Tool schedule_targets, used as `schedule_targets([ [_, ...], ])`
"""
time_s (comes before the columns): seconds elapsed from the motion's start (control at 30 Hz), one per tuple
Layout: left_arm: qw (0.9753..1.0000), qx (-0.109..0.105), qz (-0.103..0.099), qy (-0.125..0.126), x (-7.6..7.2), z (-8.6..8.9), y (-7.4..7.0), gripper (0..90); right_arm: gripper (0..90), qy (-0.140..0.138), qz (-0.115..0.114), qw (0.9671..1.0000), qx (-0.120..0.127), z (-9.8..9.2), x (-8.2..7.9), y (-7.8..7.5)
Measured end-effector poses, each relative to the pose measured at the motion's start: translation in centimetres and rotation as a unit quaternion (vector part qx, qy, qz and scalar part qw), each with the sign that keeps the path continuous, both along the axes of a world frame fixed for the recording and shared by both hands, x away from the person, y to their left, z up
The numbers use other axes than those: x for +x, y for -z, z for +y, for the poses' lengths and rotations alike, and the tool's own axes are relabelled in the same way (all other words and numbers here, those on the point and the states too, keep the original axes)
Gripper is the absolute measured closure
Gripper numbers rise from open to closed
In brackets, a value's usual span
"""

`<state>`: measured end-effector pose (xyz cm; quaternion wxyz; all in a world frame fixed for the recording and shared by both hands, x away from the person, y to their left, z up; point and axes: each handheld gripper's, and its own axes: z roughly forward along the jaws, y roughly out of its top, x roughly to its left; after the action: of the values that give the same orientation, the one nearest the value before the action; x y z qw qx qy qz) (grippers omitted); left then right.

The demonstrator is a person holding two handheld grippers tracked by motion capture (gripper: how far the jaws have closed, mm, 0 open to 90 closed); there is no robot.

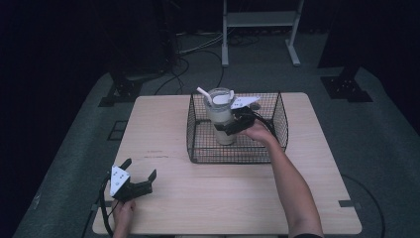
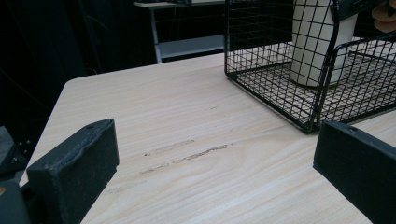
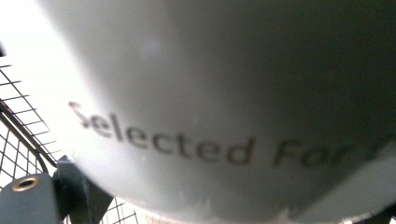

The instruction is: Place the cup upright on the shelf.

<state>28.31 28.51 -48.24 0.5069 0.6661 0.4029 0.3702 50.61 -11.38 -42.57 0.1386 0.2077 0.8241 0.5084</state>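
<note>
- A wooden table carries a black wire basket on its far half, a little right of the middle.
- A pale cup stands upright on the floor of the basket, towards the basket's left side. It has a clear lid on top, and a white straw leans out of the lid to the left.
- The right gripper reaches into the basket from the right, with the person's hand just behind it above the basket. Its jaws sit on either side of the cup at about mid-height, closed against the cup's wall.
- In the right gripper view the cup sits very close to the camera, with blurred dark print reading "Selected For" across it. Basket wire shows at the lower left.
- The left gripper rests on the near left part of the table, well apart from the basket, with the person's other hand at the table's near edge. Its jaws stand wide apart and hold nothing.
- In the left gripper view the two black jaws rise at the bottom corners with bare tabletop between them. The basket lies ahead to the right, and the cup stands inside it behind the wire.
- A few dark scuff marks cross the wood between the left gripper and the basket.
</note>
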Motion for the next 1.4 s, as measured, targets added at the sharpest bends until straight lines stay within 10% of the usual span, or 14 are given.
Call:
schedule_targets([
  [1.4,1.0,0.0,-0.001,0.0,0.1,0.0,0.0,0.0,0.0,0.016,0.002,0.9996,0.023,-2.5,-1.3,-0.9],
])
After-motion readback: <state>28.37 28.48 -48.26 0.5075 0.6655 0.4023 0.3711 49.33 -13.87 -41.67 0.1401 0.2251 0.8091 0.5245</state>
